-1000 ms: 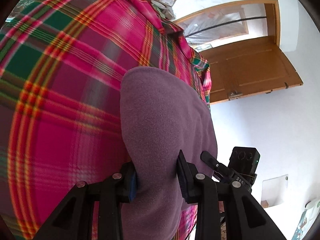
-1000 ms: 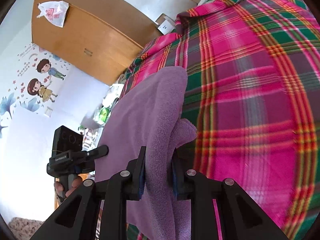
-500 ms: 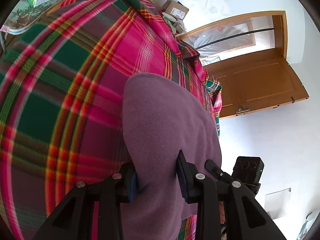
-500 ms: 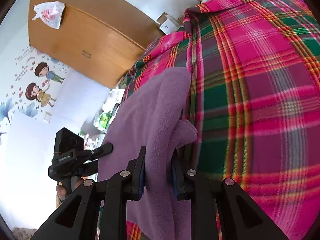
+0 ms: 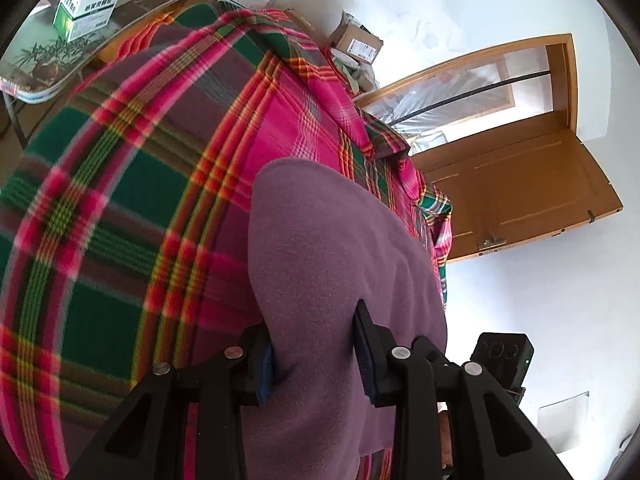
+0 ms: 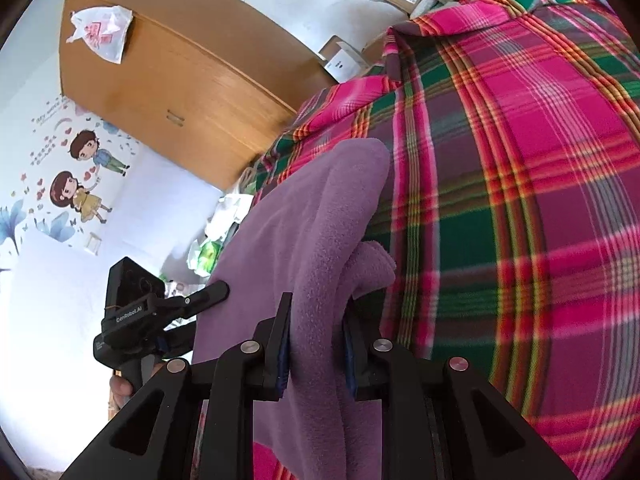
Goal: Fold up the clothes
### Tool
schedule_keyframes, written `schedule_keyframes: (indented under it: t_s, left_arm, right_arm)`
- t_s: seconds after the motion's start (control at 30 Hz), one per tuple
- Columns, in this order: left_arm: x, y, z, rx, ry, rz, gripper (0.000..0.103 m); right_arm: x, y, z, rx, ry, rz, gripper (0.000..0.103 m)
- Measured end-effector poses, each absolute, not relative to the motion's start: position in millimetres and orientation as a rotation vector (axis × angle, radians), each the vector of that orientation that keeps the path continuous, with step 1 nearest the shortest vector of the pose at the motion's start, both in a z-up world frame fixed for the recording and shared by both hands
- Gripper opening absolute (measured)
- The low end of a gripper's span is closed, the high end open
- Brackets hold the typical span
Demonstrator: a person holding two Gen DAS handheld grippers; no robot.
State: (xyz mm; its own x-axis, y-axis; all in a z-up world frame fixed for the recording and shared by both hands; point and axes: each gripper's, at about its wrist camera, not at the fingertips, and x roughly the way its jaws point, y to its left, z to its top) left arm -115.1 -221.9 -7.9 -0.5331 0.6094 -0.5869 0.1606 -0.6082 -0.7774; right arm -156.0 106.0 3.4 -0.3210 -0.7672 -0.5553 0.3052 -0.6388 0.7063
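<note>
Holding the purple fleece garment (image 5: 340, 260) above the plaid cloth (image 5: 120, 200), the left gripper (image 5: 316, 356) and right gripper (image 6: 316, 344) each pinch an edge (bunched at the right); how many folds remain is unclear.

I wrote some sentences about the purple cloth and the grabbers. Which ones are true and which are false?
1. Both grippers are shut on the purple fleece garment. True: the left gripper and the right gripper each pinch it.
2. The cloth underneath is plain blue. False: it is a pink and green plaid cloth.
3. The wooden door stands open. True.
4. The white plastic bag lies on the floor. False: it sits on the wooden cabinet.
</note>
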Motion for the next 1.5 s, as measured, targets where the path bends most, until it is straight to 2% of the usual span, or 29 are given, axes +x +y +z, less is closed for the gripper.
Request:
schedule_keyframes:
  t_s: [0.33,0.67,0.73,0.97,1.3,1.5]
  left_arm:
    - [-120,-233,-22,-1.343,-1.232,2.197,0.038]
    - [-110,-238,-26,-1.338,-1.252,2.180,0.041]
    - [-109,-237,-26,-1.342,-1.247,2.185,0.041]
    - [-100,-232,-14,-1.363,-1.177,2.269,0.042]
    - [-64,-211,18,-1.365,-0.913,2.540,0.042]
    - [-36,-196,24,-1.358,-0.836,2.626,0.042]
  right_arm:
    - [-168,103,-15,1.244,-0.646,-2.049,0.023]
    - [-168,103,-22,1.279,-0.643,-2.097,0.037]
    - [-164,104,-19,1.284,-0.632,-2.116,0.037]
    - [-149,108,-8,1.288,-0.570,-2.195,0.038]
    - [-110,105,19,1.209,-0.438,-2.294,0.038]
    - [-76,104,22,1.174,-0.327,-2.349,0.038]
